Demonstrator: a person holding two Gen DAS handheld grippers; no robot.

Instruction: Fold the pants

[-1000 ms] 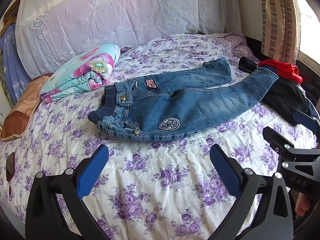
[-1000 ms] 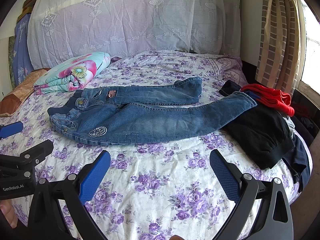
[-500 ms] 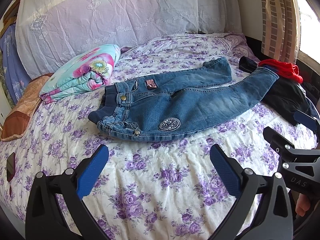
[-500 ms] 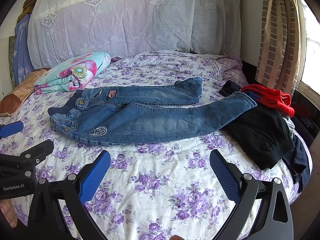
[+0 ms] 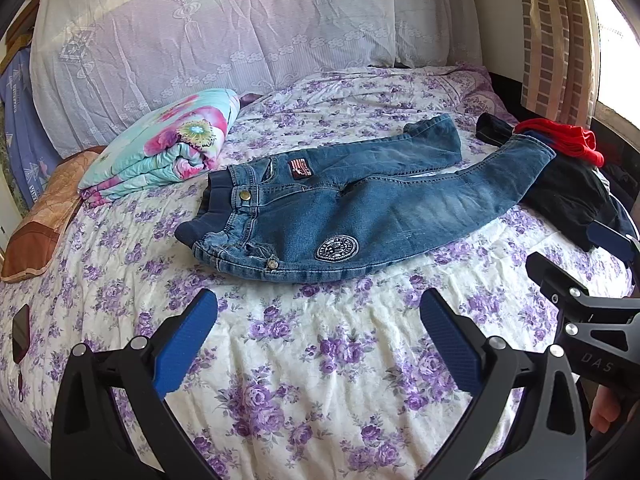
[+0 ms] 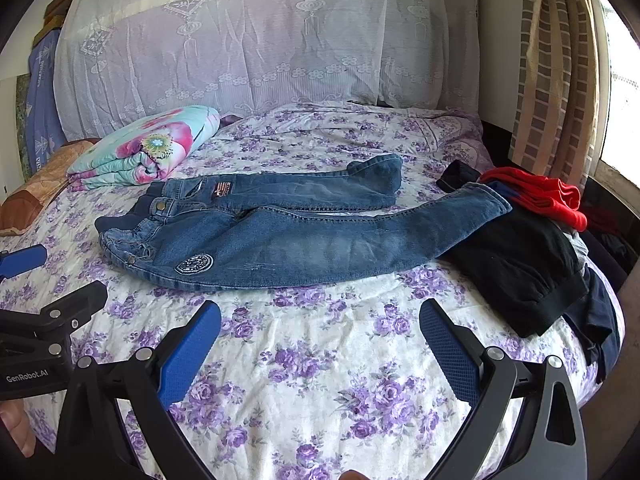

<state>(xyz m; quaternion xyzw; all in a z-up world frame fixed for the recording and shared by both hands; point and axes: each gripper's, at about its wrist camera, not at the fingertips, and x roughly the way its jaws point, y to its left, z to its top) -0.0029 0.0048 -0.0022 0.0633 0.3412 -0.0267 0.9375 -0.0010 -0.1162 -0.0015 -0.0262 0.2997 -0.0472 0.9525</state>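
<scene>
The jeans (image 5: pixel 360 208) lie flat across the flowered bedspread (image 5: pixel 320 360), waistband to the left, legs splayed to the right, the near cuff resting on a pile of dark clothes (image 6: pixel 516 264). Both the left gripper (image 5: pixel 320 336) and the right gripper (image 6: pixel 320 344) hover near the bed's near edge, jaws wide apart and empty. Probably best: pinch the far leg's cuff and far waistband corner together, then draw them evenly over the near leg.

A folded floral quilt (image 5: pixel 168 152) lies on the purple-flowered bedsheet (image 5: pixel 320 360) — black garment (image 6: pixel 516 264) and red cloth (image 6: pixel 540 196) opposite.
</scene>
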